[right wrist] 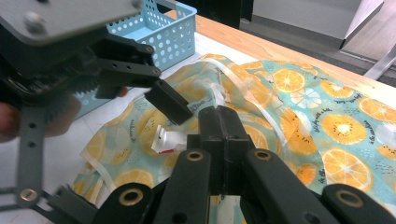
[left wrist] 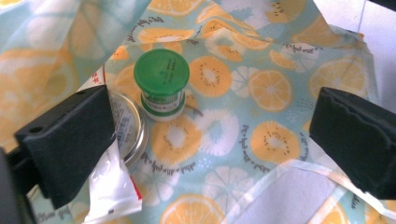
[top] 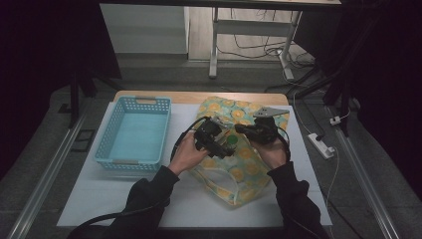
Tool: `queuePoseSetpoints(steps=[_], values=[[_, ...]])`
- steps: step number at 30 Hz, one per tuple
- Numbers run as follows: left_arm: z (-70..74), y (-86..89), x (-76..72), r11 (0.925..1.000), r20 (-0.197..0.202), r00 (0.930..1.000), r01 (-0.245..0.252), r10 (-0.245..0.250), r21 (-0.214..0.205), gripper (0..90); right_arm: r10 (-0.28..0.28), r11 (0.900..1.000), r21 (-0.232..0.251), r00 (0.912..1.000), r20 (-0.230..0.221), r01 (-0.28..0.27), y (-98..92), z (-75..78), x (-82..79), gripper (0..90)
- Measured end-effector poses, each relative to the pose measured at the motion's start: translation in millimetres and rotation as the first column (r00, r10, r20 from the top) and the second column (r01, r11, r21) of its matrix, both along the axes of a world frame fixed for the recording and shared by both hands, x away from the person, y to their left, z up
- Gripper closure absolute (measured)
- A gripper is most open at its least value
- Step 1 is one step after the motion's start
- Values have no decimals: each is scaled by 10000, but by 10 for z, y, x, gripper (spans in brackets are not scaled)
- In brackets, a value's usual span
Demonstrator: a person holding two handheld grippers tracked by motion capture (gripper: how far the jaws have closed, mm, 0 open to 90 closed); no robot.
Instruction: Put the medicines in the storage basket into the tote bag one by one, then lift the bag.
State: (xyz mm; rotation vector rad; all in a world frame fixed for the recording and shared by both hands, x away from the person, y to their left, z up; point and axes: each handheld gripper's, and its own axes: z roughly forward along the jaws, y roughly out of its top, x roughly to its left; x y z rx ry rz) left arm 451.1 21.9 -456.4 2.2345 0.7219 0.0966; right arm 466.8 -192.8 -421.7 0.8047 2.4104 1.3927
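A: On the worktop [top: 89, 199], seen from the high view, what lies where?

B: A bag [top: 246, 172] printed with orange slices lies right of the middle, and a light blue basket [top: 133, 134] stands to its left, apart from it. Both hands come up from the bottom edge. The left tongs [top: 226, 148] hang over the middle of the bag, with a green-capped bottle [top: 232, 139] just at their tips. The right tongs [top: 242, 128] sit close beside them, over the bag's upper half.

A: And in the left gripper view?

B: The left tongs [left wrist: 210, 133] stand wide open, one black jaw at the left edge and one at the right, and nothing is pressed between them. The bottle [left wrist: 161, 84] stands upright inside the bag [left wrist: 261, 88], between the jaws but nearer the left one, and clear of both. Its cap is green and its body white with a label. Just left of it lies a round tin [left wrist: 131, 128], half hidden by the left jaw, and a white packet [left wrist: 112, 186] lies below that jaw.

A: The right gripper view?

B: The right tongs [right wrist: 219, 122] are closed, jaws pressed together on a fold at the bag's [right wrist: 327, 116] opening, beside its white strap [right wrist: 247, 95]. The left tongs [right wrist: 175, 105] reach in from the upper left, one jaw pointing down at the opening. The white packet [right wrist: 167, 141] shows inside the bag, and the basket [right wrist: 161, 32] stands behind.
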Motion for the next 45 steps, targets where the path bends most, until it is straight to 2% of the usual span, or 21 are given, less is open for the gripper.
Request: queuePoseSetpoints(steps=[4, 7, 11, 19, 24, 27, 29, 34, 38, 41, 45], values=[[-2, 86, -59, 9994, -11, 9999, 114, -114, -340, 0, 14, 10000, -5, 10000, -12, -14, 6, -3, -3, 900], [-19, 136, -108, 9991, -25, 9997, 258, -259, -324, 0, 28, 10000, -18, 10000, 2, -28, 11, -1, -10, 900], [-53, 195, -165, 9980, -302, 9984, 456, -470, -443, 0, 90, 10000, -38, 10000, 28, -90, 25, 6, -21, 900], [-106, 252, -299, 9957, -285, 9960, 840, -851, -385, 0, 138, 9999, -73, 9999, 46, -138, 39, 9, -33, 900], [-155, 265, -368, 9968, -129, 9967, 794, -796, -103, 1, 151, 9999, -78, 9999, 48, -151, 41, 6, -35, 900], [-208, 272, -383, 9983, -175, 9984, 535, -539, -242, 4, 164, 9998, -70, 9998, 59, -163, 42, 10, -42, 900], [-246, 262, -390, 9993, -180, 9992, 369, -370, -70, 2, 169, 9998, -70, 9998, 67, -168, 41, 10, -45, 900], [-374, 228, -387, 9987, -665, 9970, 427, -407, 285, 7, 135, 9999, -45, 9999, 83, -134, 31, 17, -43, 900], [-503, 178, -380, 9954, -598, 9975, 416, -365, 865, 0, 166, 9998, -70, 9998, 81, -165, 33, 14, -44, 900], [-586, 138, -371, 9944, -682, 9969, 444, -379, 956, 0, 178, 9998, -100, 9998, 63, -178, 42, 8, -49, 900], [-671, 99, -357, 9922, -589, 9973, 502, -437, 1145, 0, 181, 9998, -110, 9998, 50, -181, 46, 1, -46, 900]])
